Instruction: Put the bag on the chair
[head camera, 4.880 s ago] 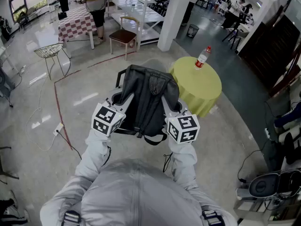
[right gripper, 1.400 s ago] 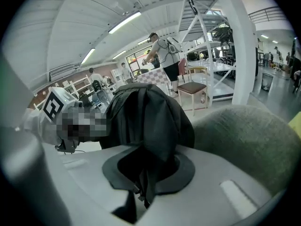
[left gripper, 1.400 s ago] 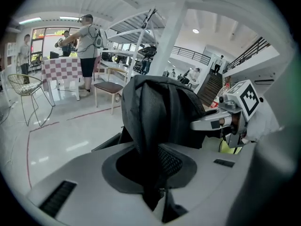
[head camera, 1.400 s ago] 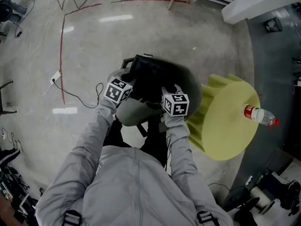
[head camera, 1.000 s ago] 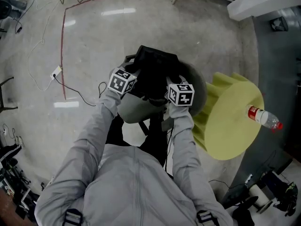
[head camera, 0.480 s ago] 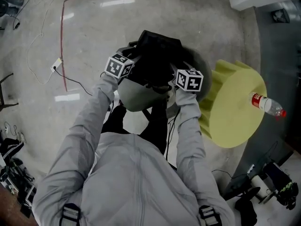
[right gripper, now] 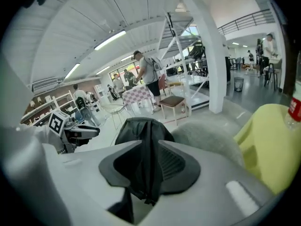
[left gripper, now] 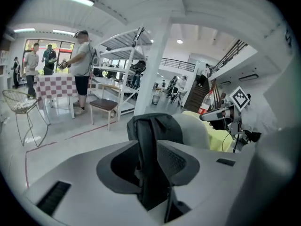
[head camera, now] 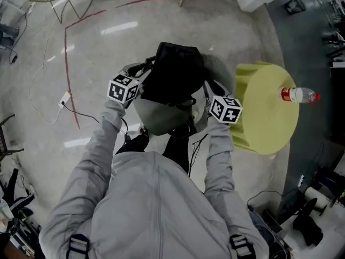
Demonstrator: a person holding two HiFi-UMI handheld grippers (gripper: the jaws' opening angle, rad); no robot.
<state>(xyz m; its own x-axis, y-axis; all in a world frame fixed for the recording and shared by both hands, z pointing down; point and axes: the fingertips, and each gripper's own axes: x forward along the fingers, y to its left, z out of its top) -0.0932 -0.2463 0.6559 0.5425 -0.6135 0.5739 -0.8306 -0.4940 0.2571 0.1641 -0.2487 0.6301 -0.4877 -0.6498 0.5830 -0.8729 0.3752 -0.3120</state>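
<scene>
The black fabric backpack [head camera: 175, 72] sits on the grey rounded chair [head camera: 161, 120], left of the yellow-draped round counter [head camera: 269, 117]. Both grey-sleeved arms reach forward and down. The left gripper [head camera: 139, 75] and right gripper [head camera: 210, 89] flank the bag, jaws closing with its black straps [left gripper: 149, 145] loose between them.

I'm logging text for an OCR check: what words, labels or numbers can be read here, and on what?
Nothing here can be read as text.
Bottle, red label: too small to read.
Marker cubes: black-and-white square patterns only, no words or numbers.
</scene>
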